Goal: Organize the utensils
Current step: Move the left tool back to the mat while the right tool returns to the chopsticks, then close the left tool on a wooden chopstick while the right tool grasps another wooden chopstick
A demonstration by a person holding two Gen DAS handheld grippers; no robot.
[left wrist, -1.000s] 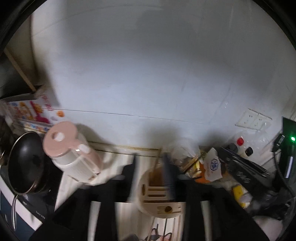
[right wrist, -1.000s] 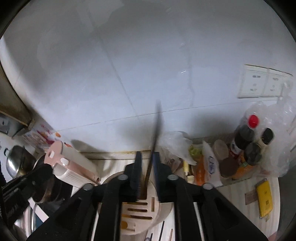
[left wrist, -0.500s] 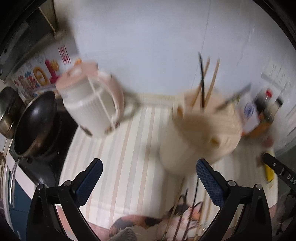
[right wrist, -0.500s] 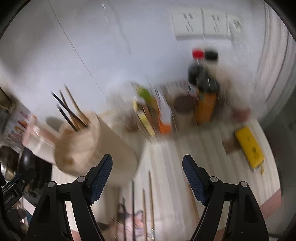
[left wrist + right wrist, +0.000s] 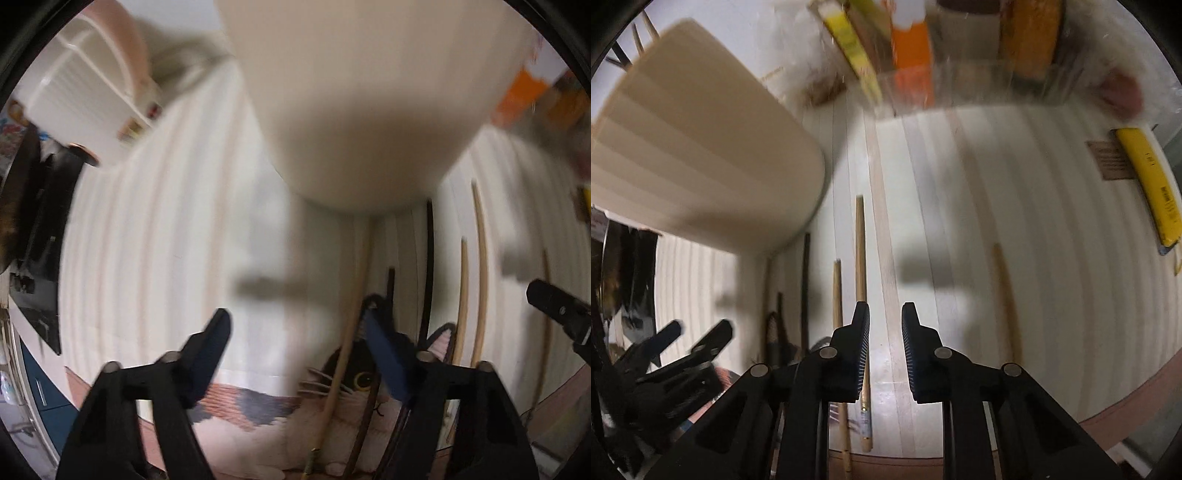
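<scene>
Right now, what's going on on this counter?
A person with two handheld grippers is sorting chopsticks into the cream utensil holder. Several chopsticks lie loose on the striped counter in front of the holder, and a few stick out of its top. Both the left gripper and the right gripper are open and empty, low over the loose sticks. The views are blurred, so nothing is gripped yet.

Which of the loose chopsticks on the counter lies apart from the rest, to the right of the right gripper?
The pale wooden chopstick, alone right of the right gripper; the others cluster left, beside the beige utensil holder.
</scene>
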